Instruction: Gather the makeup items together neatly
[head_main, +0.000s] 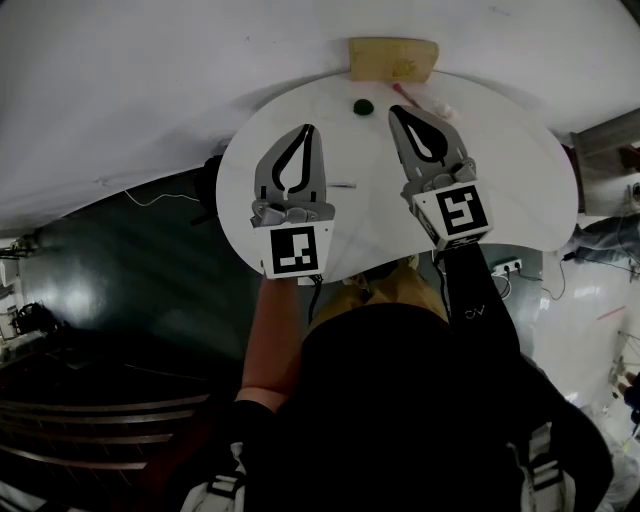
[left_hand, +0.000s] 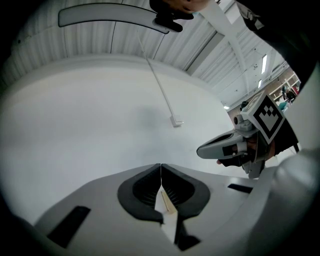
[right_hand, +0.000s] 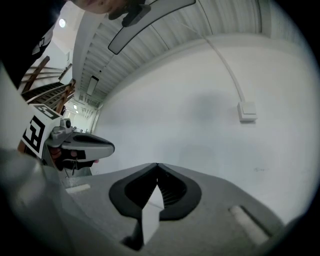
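On the white round table, a small dark green round item lies near the far edge. A thin red-tipped stick and a small white item lie just to its right. A thin pencil-like stick rests between the two grippers. My left gripper hovers over the table's left half, jaws shut and holding nothing. My right gripper is shut and empty too, with its tip close to the green item. Both gripper views face the wall, so the items are hidden in them.
A tan wooden box sits at the table's far edge against the white wall. A cable runs down the wall to a small white socket. A power strip lies on the floor at the right. The person's body fills the near side.
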